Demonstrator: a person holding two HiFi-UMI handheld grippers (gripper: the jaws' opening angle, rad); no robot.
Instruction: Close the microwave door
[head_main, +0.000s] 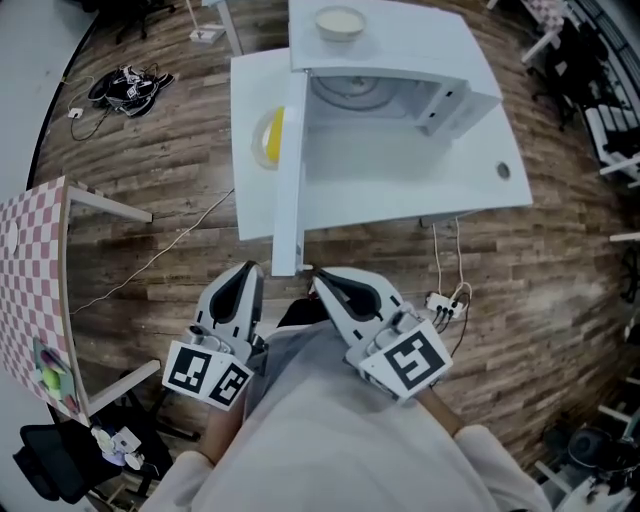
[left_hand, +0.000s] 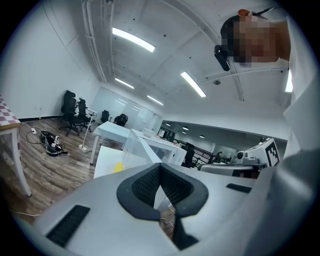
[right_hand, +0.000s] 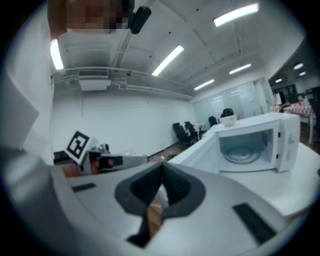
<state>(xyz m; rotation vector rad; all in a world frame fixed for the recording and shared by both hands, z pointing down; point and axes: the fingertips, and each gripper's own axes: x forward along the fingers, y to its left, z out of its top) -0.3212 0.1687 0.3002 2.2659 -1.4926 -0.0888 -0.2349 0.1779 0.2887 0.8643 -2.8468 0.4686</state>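
A white microwave (head_main: 420, 50) stands on a white table (head_main: 400, 190), its chamber and glass turntable (head_main: 350, 92) exposed. Its door (head_main: 289, 170) is swung fully open and points edge-on toward me. In the right gripper view the microwave (right_hand: 260, 145) is off to the right, with its open door (right_hand: 202, 152) nearer me. My left gripper (head_main: 248, 270) and right gripper (head_main: 318, 283) hover side by side just short of the table's near edge, below the door's free end. Both are shut and hold nothing: left gripper (left_hand: 161, 167), right gripper (right_hand: 161, 167).
A pale bowl (head_main: 340, 22) rests on top of the microwave. A yellow object (head_main: 270, 135) lies on the table behind the door. A checkered table (head_main: 30, 260) stands at the left. Cables and dark gear (head_main: 125, 88) lie on the wooden floor, and a power strip (head_main: 445, 305) is at the right.
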